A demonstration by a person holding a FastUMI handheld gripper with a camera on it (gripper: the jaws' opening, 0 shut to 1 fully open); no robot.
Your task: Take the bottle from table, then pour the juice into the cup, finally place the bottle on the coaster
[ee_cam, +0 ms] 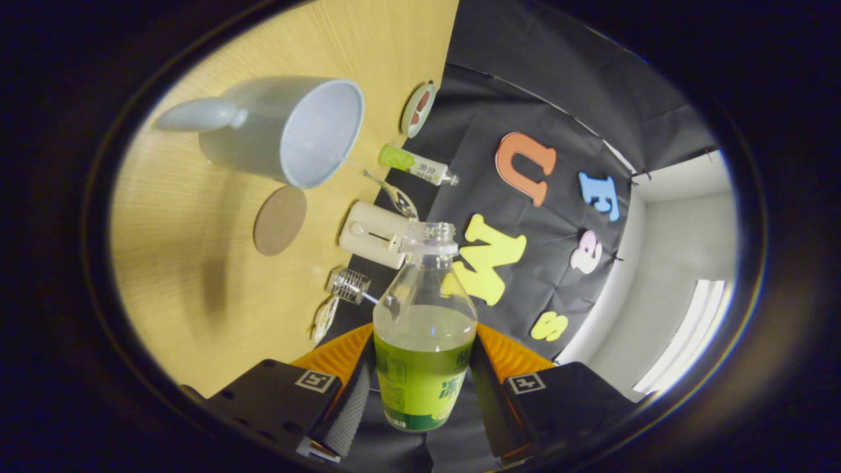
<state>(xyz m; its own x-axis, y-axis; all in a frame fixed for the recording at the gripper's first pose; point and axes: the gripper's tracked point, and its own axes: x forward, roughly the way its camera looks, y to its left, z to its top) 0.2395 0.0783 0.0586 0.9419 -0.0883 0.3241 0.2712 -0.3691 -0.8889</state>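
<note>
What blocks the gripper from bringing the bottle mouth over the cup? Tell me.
Probably nothing. The gripper is shut on the bottle, cap off, and the wooden table between its mouth and the cup looks bare apart from the flat coaster.

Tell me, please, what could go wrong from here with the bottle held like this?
1. The bottle is uncapped and part full, clamped low in the claw; a fast tilt could slosh juice out short of the cup.
2. The grip sits on the label near the base, so the bottle may pivot or slip while tilting.
3. The coaster lies close beside the cup and a white device; setting the bottle down could knock either.
</note>
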